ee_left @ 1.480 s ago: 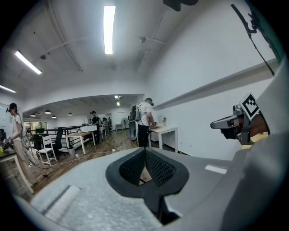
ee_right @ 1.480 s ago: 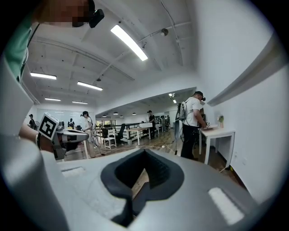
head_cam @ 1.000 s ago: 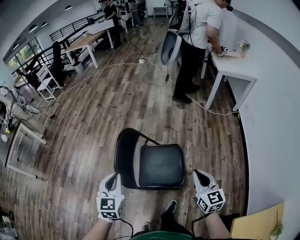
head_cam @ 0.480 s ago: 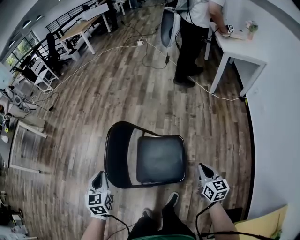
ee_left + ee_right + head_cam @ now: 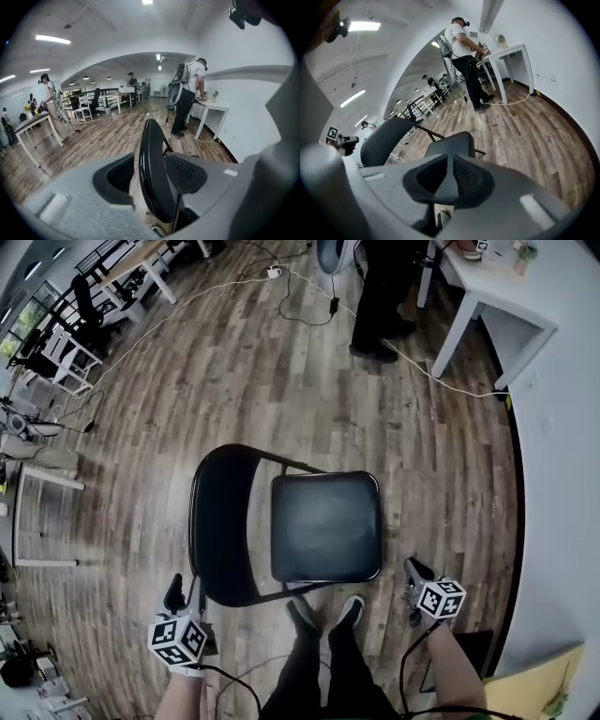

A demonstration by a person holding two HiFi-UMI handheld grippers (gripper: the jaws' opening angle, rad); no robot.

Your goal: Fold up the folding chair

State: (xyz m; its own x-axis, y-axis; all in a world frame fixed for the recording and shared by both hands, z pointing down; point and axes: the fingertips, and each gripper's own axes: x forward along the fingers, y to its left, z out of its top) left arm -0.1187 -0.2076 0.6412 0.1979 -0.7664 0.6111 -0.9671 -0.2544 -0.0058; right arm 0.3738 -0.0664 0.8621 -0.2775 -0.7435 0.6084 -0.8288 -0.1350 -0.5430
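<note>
Head view, with both gripper views. The folding chair [image 5: 323,526] is shown standing unfolded on the wood floor [image 5: 187,409], directly in front of the wearer's shoes [image 5: 302,615]. Its black seat is laid flat, and its curved backrest [image 5: 151,154] is seen toward the left of the head view.

The left gripper [image 5: 186,594] is held at the near edge of the backrest. Its jaws have just been opening and are set apart. In the left gripper view the backrest's rim is seen edge-on between them, lying closer to the right-hand pad, while floor is visible through the gap beside the left-hand pad. No squeeze on the rim is shown.

The right gripper [image 5: 413,570] is held just off the seat's near right corner, apart from the chair. Its jaws are drawn together with nothing between them, and in its own view the seat and backrest are seen beyond the pads.

Farther off, a white table [image 5: 497,306] is set against the wall at the upper right. A second person [image 5: 464,51] is seen standing at it, and a pale cable [image 5: 187,315] is trailed across the floor.
</note>
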